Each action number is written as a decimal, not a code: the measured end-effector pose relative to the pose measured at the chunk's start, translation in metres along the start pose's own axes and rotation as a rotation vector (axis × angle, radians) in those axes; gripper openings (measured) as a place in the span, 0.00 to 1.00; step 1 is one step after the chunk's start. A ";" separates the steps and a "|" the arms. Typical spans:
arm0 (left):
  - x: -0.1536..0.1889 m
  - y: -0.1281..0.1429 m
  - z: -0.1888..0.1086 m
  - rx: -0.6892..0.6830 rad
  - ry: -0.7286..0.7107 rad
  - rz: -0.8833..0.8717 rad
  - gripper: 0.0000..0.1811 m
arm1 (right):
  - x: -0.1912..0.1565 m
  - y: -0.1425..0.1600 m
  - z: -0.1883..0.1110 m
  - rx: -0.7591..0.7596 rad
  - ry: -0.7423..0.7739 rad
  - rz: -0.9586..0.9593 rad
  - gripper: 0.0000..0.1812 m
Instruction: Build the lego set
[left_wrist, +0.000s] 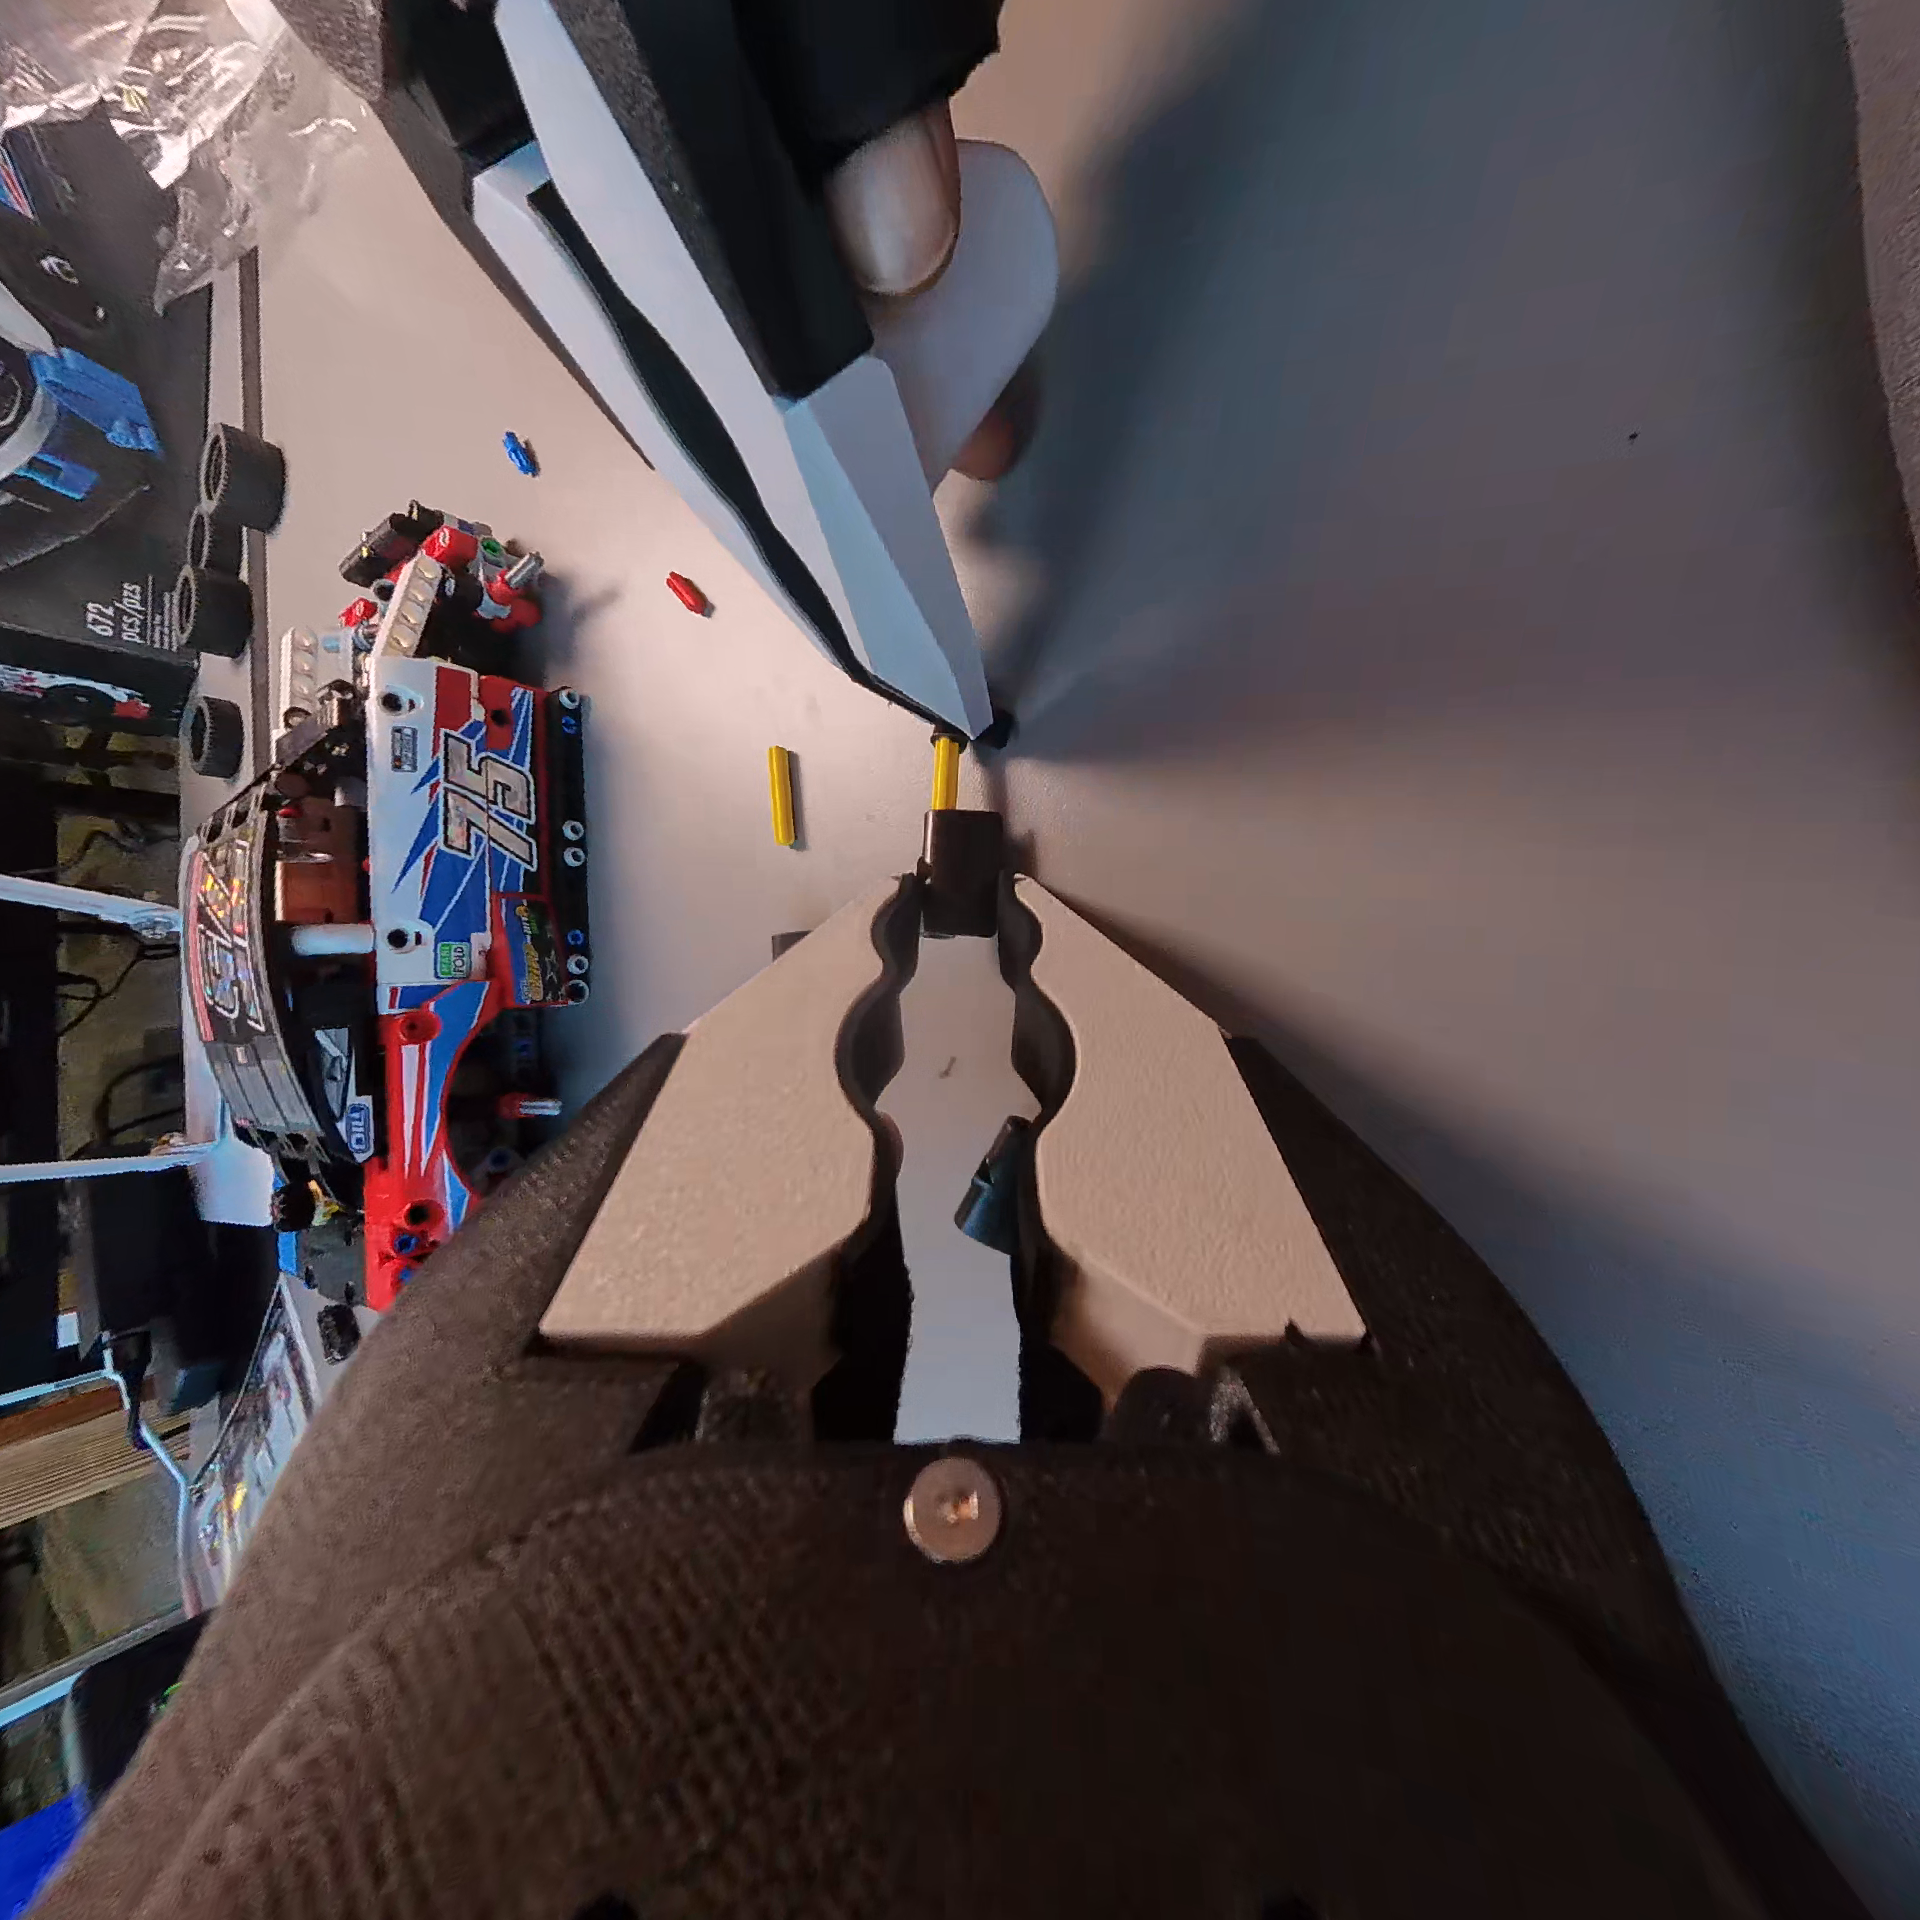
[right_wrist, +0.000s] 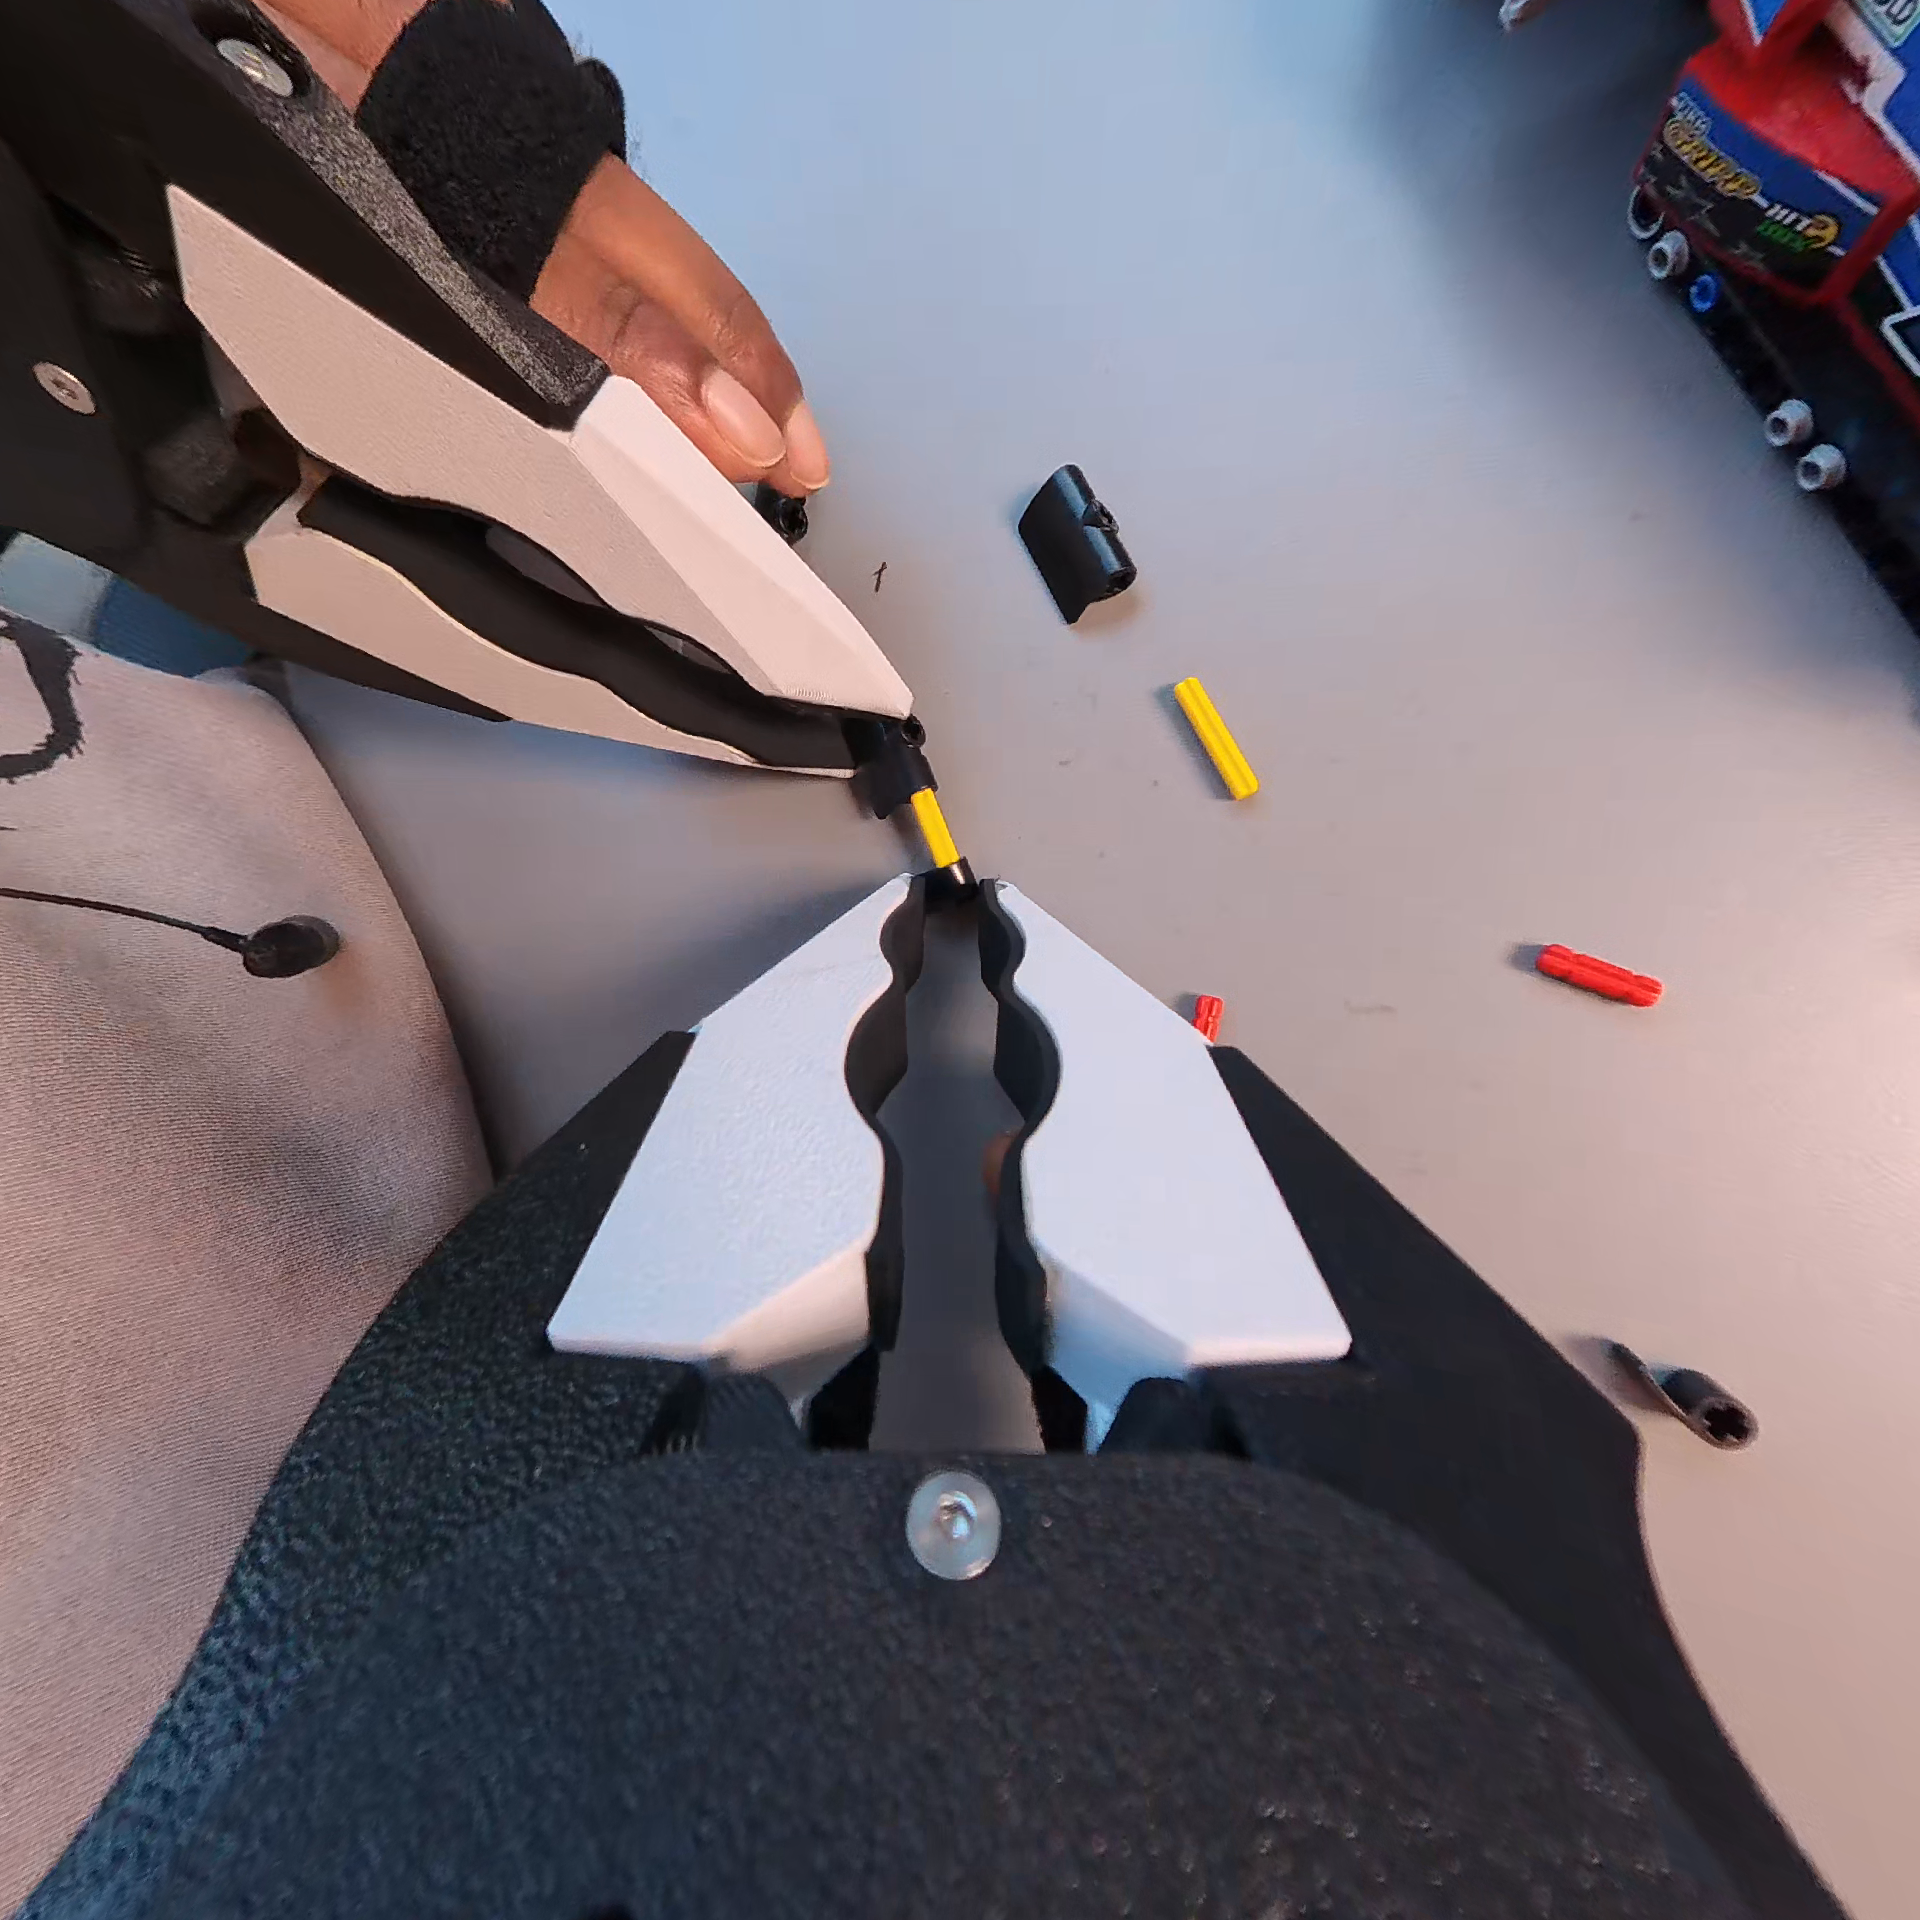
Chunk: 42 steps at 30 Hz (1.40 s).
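My left gripper (left_wrist: 961, 891) is shut on a small black connector (left_wrist: 961, 868), held just above the grey table (left_wrist: 1455, 727). A short yellow axle (left_wrist: 945, 774) sticks out of the connector towards my right gripper (left_wrist: 977, 729), which comes in from above. In the right wrist view my right gripper (right_wrist: 951, 891) is shut on the far end of the yellow axle (right_wrist: 932, 826), where a small black bit shows. The left gripper (right_wrist: 883, 743) holds the black connector (right_wrist: 896, 777) on the axle's other end. The two fingertip pairs face each other, about one axle length apart.
A red, white and blue race car model (left_wrist: 436, 914) lies to the left, with black tyres (left_wrist: 239, 478) and the set's box (left_wrist: 73, 436) behind. Loose on the table (right_wrist: 1455, 623): a yellow axle (right_wrist: 1216, 738), black connector (right_wrist: 1075, 540), red axle (right_wrist: 1600, 975), black piece (right_wrist: 1688, 1397).
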<state>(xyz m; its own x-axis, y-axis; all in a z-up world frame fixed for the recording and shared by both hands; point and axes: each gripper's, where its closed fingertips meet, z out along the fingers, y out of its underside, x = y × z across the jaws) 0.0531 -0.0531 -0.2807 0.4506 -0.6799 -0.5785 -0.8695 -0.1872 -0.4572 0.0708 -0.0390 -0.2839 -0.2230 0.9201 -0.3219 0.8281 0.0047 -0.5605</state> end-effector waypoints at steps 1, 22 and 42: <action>0.000 0.000 0.000 -0.009 -0.006 0.016 0.07 | 0.000 0.000 0.000 -0.004 0.009 -0.008 0.04; 0.006 -0.011 -0.004 0.150 0.120 0.187 0.07 | -0.013 0.006 -0.001 0.023 0.021 -0.380 0.04; -0.007 -0.014 -0.011 0.263 0.120 -0.066 0.07 | -0.017 -0.003 -0.029 0.296 0.166 -0.449 0.11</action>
<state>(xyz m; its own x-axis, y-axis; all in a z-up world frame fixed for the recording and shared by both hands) 0.0595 -0.0538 -0.2631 0.4635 -0.7541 -0.4653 -0.7499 -0.0541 -0.6593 0.0864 -0.0433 -0.2548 -0.4165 0.9026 0.1087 0.4857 0.3219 -0.8127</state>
